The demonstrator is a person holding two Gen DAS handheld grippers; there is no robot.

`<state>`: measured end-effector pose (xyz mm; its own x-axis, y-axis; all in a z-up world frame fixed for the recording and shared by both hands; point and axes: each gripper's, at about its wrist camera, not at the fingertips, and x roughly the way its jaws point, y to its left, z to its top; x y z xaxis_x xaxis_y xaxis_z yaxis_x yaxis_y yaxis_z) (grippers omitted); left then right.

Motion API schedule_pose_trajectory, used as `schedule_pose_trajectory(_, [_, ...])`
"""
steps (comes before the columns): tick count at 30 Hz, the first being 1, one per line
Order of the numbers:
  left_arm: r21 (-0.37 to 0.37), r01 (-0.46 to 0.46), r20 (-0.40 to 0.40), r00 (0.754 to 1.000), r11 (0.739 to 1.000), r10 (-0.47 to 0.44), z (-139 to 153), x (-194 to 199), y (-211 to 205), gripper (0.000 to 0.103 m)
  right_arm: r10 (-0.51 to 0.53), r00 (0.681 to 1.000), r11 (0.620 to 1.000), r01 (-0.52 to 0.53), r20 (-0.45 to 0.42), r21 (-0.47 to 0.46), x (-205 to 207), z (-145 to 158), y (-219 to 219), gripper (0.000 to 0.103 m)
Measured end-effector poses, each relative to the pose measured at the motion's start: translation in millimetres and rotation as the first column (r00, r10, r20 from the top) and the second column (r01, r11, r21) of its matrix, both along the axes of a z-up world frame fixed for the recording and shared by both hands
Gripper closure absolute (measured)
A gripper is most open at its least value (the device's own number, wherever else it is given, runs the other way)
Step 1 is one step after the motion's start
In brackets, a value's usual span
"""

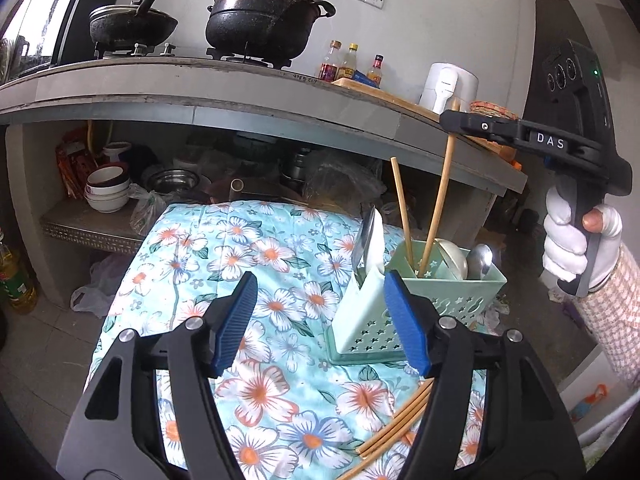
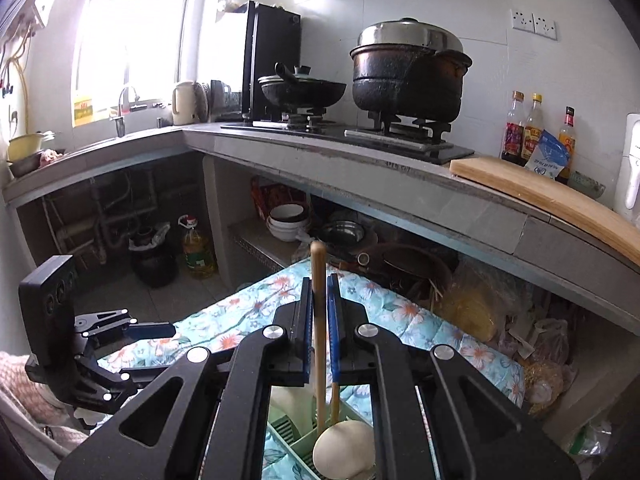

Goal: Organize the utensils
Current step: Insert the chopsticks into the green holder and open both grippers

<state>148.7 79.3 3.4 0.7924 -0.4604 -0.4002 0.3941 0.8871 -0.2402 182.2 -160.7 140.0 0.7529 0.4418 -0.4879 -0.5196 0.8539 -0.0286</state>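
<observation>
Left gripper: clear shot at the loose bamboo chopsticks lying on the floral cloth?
Probably yes. The left gripper is open and empty, and the loose bamboo chopsticks lie uncovered on the floral cloth just beneath its right finger; the green utensil caddy sits farther ahead.

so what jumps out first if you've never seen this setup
The right gripper stands out, shut on a chopstick whose lower end is down in the green caddy on the floral cloth. The left gripper hangs open in front of the caddy, with loose chopsticks lying on the cloth beside it. Behind, two blackened pots sit on the stove.
</observation>
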Motion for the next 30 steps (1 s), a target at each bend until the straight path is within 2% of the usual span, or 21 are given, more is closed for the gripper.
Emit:
schedule_pose_trajectory(1, [0.0,0.004,-0.002,1.0,1.0,-0.004,-0.8,0.5,-0.4,0.04,-0.005,1.0,1.0,0.005,0.0,0.004,-2.1,0.1,-1.3,0.09])
schedule_pose_trajectory(2, [-0.001,0.007,-0.005,1.0,1.0,-0.007,-1.3,0.8,-1.0,0.04,-0.013,1.0,1.0,0.012,0.004,0.012,-5.0,1.3,-3.9,0.08])
schedule_pose_trajectory(5, [-0.004,0.013,-0.013,1.0,1.0,-0.013,-3.6,2.4,-2.2,0.04,-0.028,0.999,0.998,0.027,0.022,0.052,-14.1,10.0,-13.1,0.068])
schedule_pose_trajectory(12, [-0.004,0.039,-0.032,0.999,0.999,-0.039,-9.3,3.5,-5.1,0.039,-0.093,0.995,0.978,0.086,0.029,0.19,-44.9,28.0,-49.3,0.062])
schedule_pose_trajectory(18, [0.006,0.097,-0.074,0.993,0.995,-0.096,-21.8,8.8,-12.6,0.037,-0.207,0.976,0.926,0.218,-0.068,0.307,-80.4,8.3,-92.8,0.06])
schedule_pose_trajectory(23, [0.02,0.158,-0.126,0.98,0.987,-0.154,-36.6,15.2,-22.1,0.037,-0.312,0.93,0.86,0.364,-0.196,0.358,-110.3,-32.0,-121.8,0.06])
schedule_pose_trajectory(26, [0.044,0.195,-0.154,0.97,0.98,-0.186,-46.8,17.2,-29.4,0.037,-0.328,0.892,0.794,0.438,-0.31,0.421,-123.8,-67.0,-135.0,0.06])
schedule_pose_trajectory(30, [0.063,0.23,-0.181,0.96,0.971,-0.216,-56.7,18.6,-36.9,0.037,-0.287,0.827,0.695,0.527,-0.483,0.489,-130.9,-125.3,-139.3,0.06])
